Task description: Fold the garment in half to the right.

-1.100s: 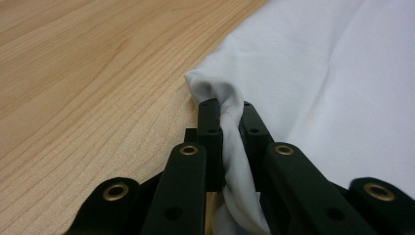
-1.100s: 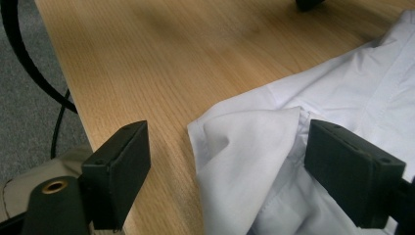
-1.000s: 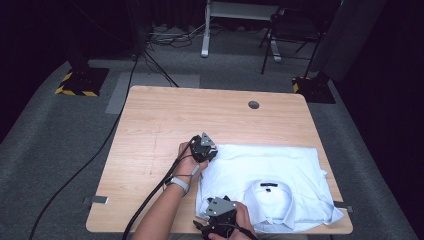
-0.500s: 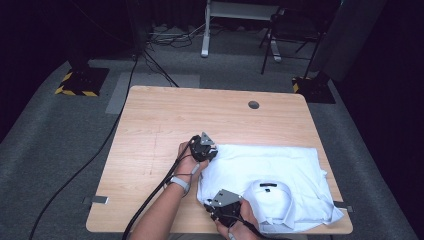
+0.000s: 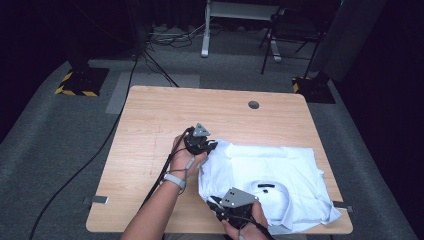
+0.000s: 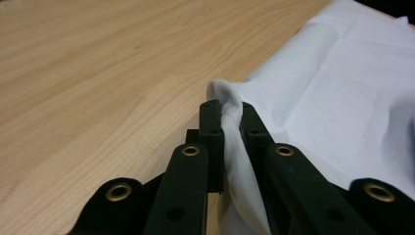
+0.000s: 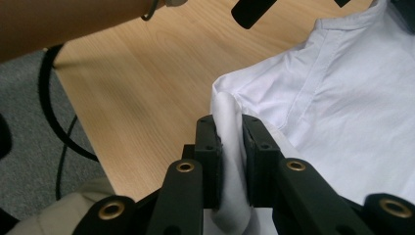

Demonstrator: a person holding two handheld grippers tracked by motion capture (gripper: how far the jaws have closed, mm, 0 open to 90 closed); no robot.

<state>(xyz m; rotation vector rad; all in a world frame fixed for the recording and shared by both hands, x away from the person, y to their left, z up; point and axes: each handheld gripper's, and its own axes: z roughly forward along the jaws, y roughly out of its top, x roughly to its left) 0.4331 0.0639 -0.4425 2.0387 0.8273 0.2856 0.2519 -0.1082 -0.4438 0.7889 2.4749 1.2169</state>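
Scene: my two claws lift one side of a white dress shirt (image 5: 270, 180) off the wooden worktop (image 5: 165, 115), seen from the high view.
Left claw: my left claw (image 5: 207, 146) is pressed together on a fold of the shirt's edge; in the left gripper view the cloth (image 6: 234, 147) stands bunched between the black jaws.
Right claw: my right claw (image 5: 216, 206) has just been closing, and in the right gripper view a white fold (image 7: 230, 161) is pinched between its jaws.
Where the shirt lies: at the worktop's near right, collar (image 5: 265, 189) toward 6 o'clock, most of it flat on the wood.
Key relation: the whole garment lies toward 3 o'clock from both claws; the held edge runs from 12 to 6 o'clock between them, left claw at the 12 end, right claw at the 6 end.
Long axis: in the high view the shirt's spread runs 9 to 3 o'clock, across the line joining my claws.
Nearer hand: each hand already holds its own corner; the right is nearer the collar.
Judgement: the coming move looks like carrying this edge over toward 3 o'clock to fold the side in, keeping both claws level so the edge stays straight.
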